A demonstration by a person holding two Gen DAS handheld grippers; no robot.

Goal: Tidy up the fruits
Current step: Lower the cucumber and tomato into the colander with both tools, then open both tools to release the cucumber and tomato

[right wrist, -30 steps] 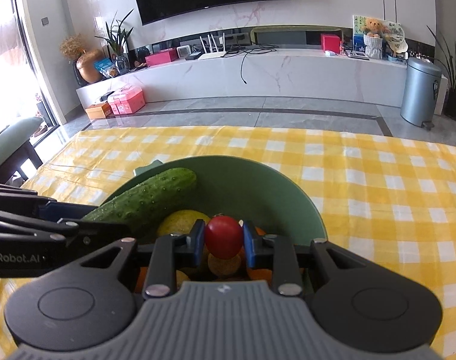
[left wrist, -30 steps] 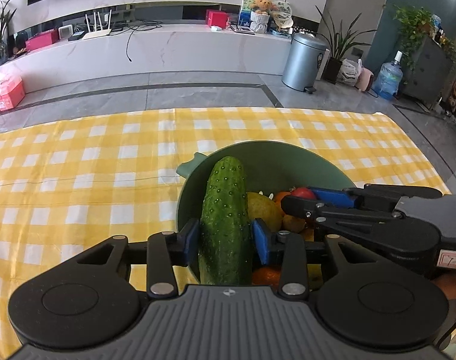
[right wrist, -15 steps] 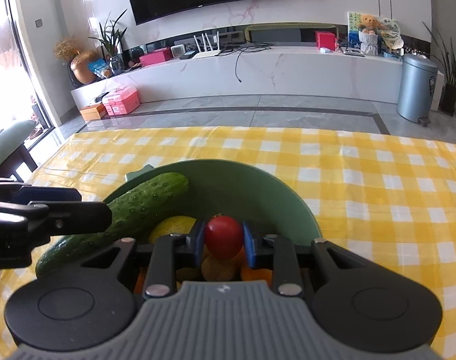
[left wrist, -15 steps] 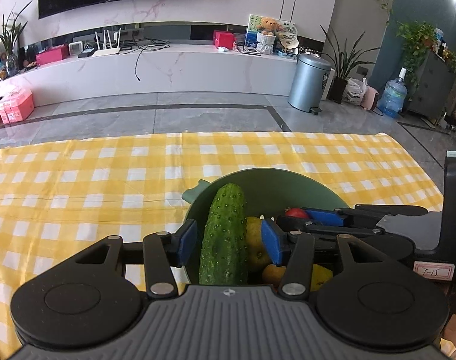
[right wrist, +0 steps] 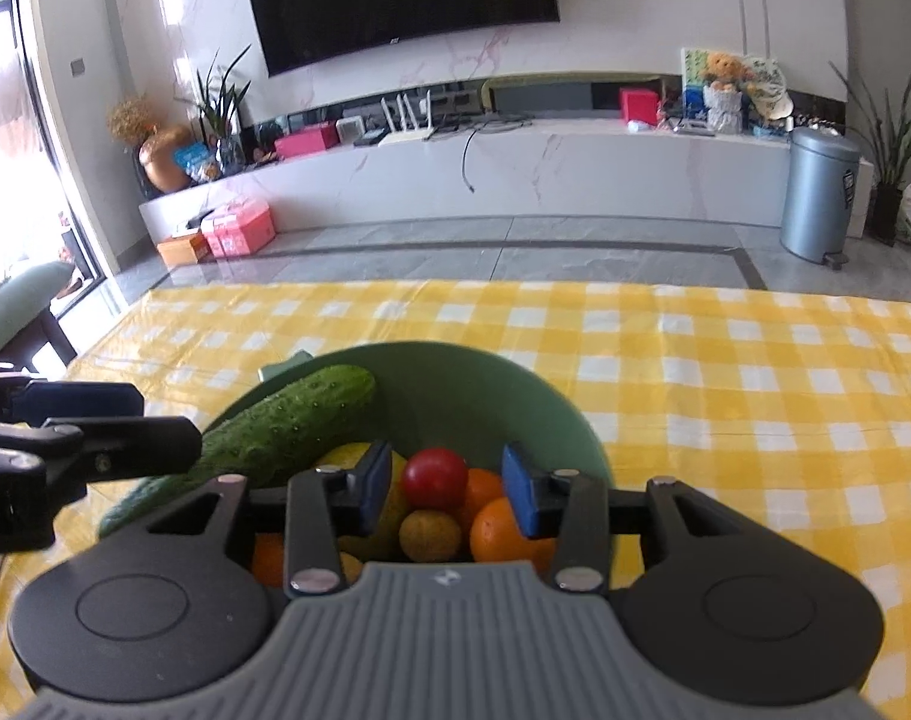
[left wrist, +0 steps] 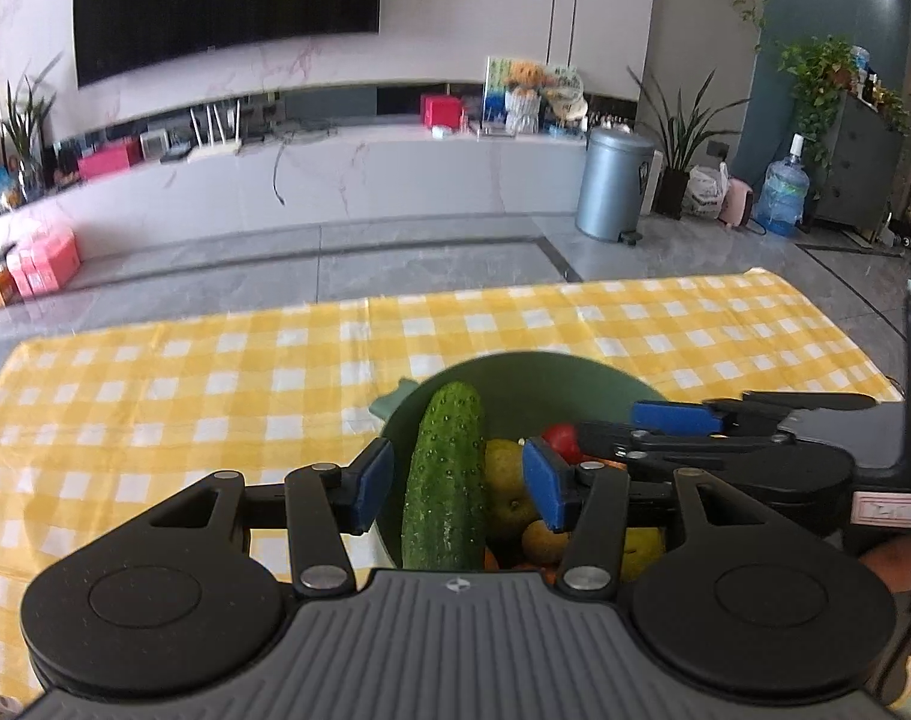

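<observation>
A green bowl on the yellow checked tablecloth holds a cucumber, a red tomato, oranges and yellow fruit. The cucumber leans on the bowl's left rim. My left gripper is open, with the cucumber between its pads and a gap on both sides. My right gripper hangs over the fruit pile with its jaws opening. The tomato lies between its blue pads and touches neither. Each gripper shows from the side in the other's view, the right and the left.
The tablecloth stretches to the table's far edge, with grey floor beyond. A metal bin, a white media console and plants stand far off. A green chair sits left of the table.
The left jaws have let go of the cucumber, and that gripper has pulled back and risen a little. The right jaws have parted from the tomato, which now rests on the pile.
</observation>
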